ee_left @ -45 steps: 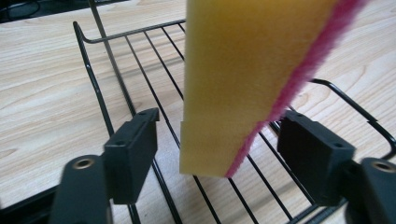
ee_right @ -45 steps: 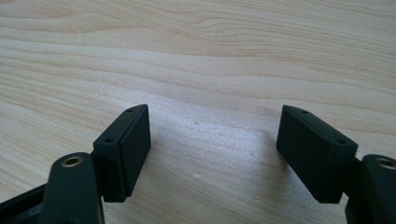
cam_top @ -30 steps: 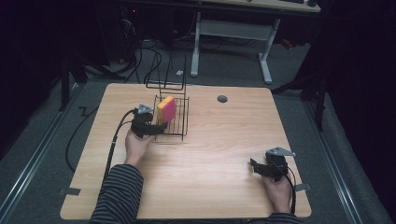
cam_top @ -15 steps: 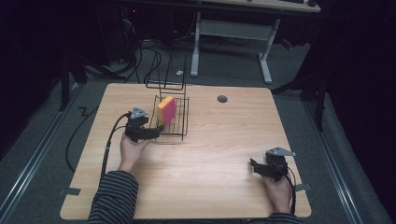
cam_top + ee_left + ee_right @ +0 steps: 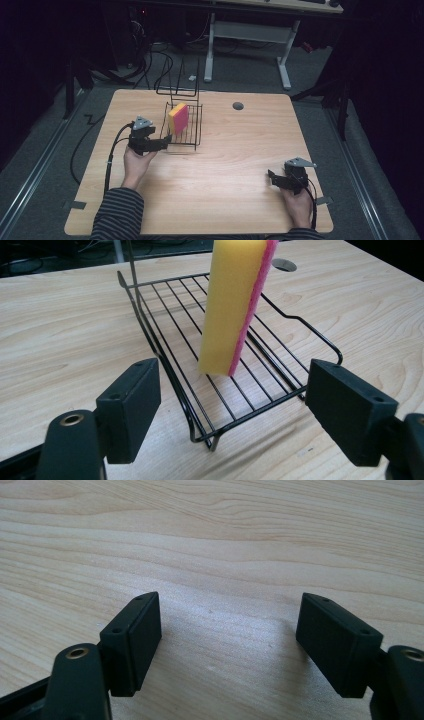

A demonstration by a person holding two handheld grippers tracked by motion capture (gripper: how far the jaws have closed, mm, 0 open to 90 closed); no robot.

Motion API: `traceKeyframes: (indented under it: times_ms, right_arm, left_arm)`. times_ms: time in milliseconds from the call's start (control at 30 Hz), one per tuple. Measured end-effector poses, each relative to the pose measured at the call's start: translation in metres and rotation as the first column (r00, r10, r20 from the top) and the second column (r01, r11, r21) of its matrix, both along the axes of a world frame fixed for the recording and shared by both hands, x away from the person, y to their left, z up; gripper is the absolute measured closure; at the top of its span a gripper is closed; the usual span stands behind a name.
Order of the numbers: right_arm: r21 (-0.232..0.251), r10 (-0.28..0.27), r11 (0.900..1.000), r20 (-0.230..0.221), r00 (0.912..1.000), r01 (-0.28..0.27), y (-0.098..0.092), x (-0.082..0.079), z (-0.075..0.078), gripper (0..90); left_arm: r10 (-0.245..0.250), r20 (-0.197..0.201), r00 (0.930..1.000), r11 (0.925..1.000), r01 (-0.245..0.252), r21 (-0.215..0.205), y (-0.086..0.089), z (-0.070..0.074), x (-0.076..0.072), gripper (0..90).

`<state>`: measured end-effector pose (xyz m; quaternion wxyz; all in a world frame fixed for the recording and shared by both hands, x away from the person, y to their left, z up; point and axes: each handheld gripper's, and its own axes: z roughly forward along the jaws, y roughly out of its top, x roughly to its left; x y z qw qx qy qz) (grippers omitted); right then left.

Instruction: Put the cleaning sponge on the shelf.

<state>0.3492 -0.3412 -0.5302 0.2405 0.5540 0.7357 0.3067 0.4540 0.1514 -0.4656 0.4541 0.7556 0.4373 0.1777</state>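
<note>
The left gripper (image 5: 162, 143) sits at about nine o'clock on the wooden counter (image 5: 235, 150) in the high view, held in the person's left hand (image 5: 136, 162), whose striped sleeve (image 5: 117, 215) comes in from the bottom edge. Its jaws stand wide apart and grip nothing. In the left gripper view they flank the near end of a black wire rack (image 5: 235, 390): the rack's corner lies between them, and whether either jaw touches the wire cannot be told. A sponge (image 5: 235, 305), yellow with a pink face, stands upright on edge on the rack's wire floor, toward the rack's far half and well clear of both jaws. In the high view the sponge (image 5: 178, 118) shows at roughly eleven o'clock from the counter's middle, inside the rack (image 5: 182, 135), whose tall wire back rises past the counter's far edge.

The right gripper (image 5: 272, 178) rests at about four o'clock, near the counter's front right corner, in the right hand (image 5: 297, 202). In the right gripper view its jaws are also spread wide, with bare wood grain between them, holding nothing. A round grey grommet (image 5: 238, 106) sits in the counter at about twelve o'clock, to the right of the rack and apart from it.
</note>
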Motion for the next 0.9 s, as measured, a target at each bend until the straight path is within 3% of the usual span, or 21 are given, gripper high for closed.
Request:
traceKeyframes:
  times_ms: [133, 400, 733, 900]
  right_arm:
    - [0.0, 0.0, 1.0, 0.0, 1.0, 0.0, 0.0, 0.0, 0.0, 26.4]
    - [0.0, 0.0, 1.0, 0.0, 1.0, 0.0, 0.0, 0.0, 0.0, 26.4]
    - [0.0, 0.0, 1.0, 0.0, 1.0, 0.0, 0.0, 0.0, 0.0, 26.4]
    - [0.0, 0.0, 1.0, 0.0, 1.0, 0.0, 0.0, 0.0, 0.0, 26.4]
  left_arm:
    - [0.003, -0.005, 1.0, 1.0, -0.003, 0.003, 0.003, 0.001, -0.002, 23.1]
    - [0.002, 0.018, 0.9998, 0.9999, -0.002, -0.013, 0.006, 0.01, -0.01, 23.2]
    - [0.032, 0.056, 0.9979, 0.9995, -0.032, 0.005, 0.013, 0.019, -0.017, 25.4]
    - [0.042, 0.066, 0.997, 0.9991, -0.041, -0.012, 0.019, 0.024, -0.022, 25.5]
